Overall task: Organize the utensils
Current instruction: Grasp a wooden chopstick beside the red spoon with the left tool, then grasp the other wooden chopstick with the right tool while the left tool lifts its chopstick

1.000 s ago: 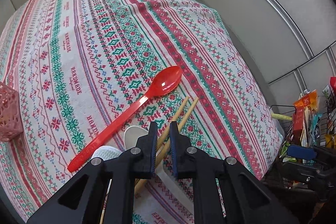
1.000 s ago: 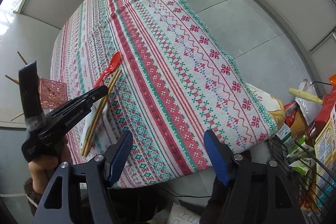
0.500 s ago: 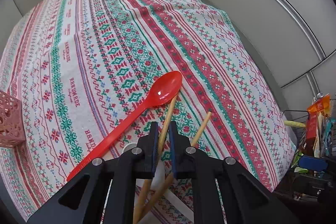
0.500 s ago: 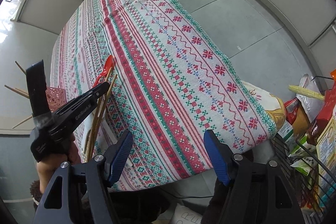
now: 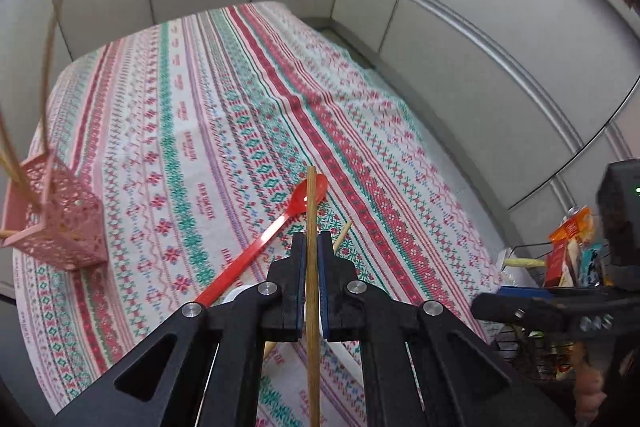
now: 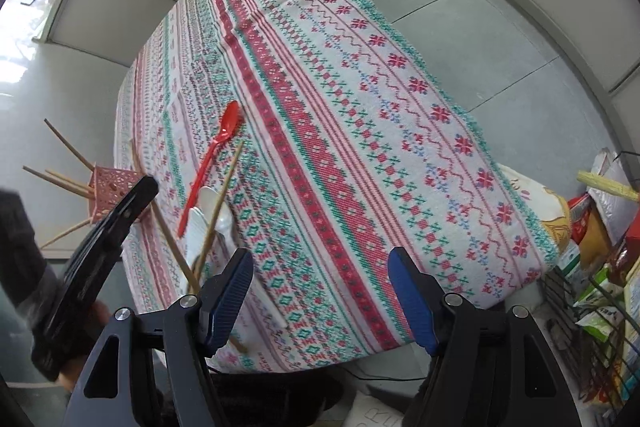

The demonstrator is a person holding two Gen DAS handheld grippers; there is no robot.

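My left gripper (image 5: 312, 251) is shut on a wooden chopstick (image 5: 311, 307) that runs straight up between its pads, lifted off the patterned tablecloth (image 5: 208, 115). Below it lie a red plastic spoon (image 5: 276, 227) and a second chopstick (image 5: 342, 235). A pink lattice basket (image 5: 60, 227) with several chopsticks in it stands at the left. In the right wrist view, my right gripper (image 6: 320, 295) hangs open over the table's near edge with nothing between its fingers. Left of it are the red spoon (image 6: 212, 163), white spoons (image 6: 208, 223), the lying chopstick (image 6: 224, 195) and the basket (image 6: 112, 187).
A wire rack with snack packets (image 5: 568, 251) stands off the table's right side, also seen as the rack (image 6: 600, 275). Grey partition walls (image 5: 460, 47) surround the table. A hand and dark sleeve (image 6: 24, 247) hold the left gripper.
My left gripper has shut on one chopstick and lifted it off the cloth, tilting upward so the pink basket comes into view. The right gripper has stayed put and open.
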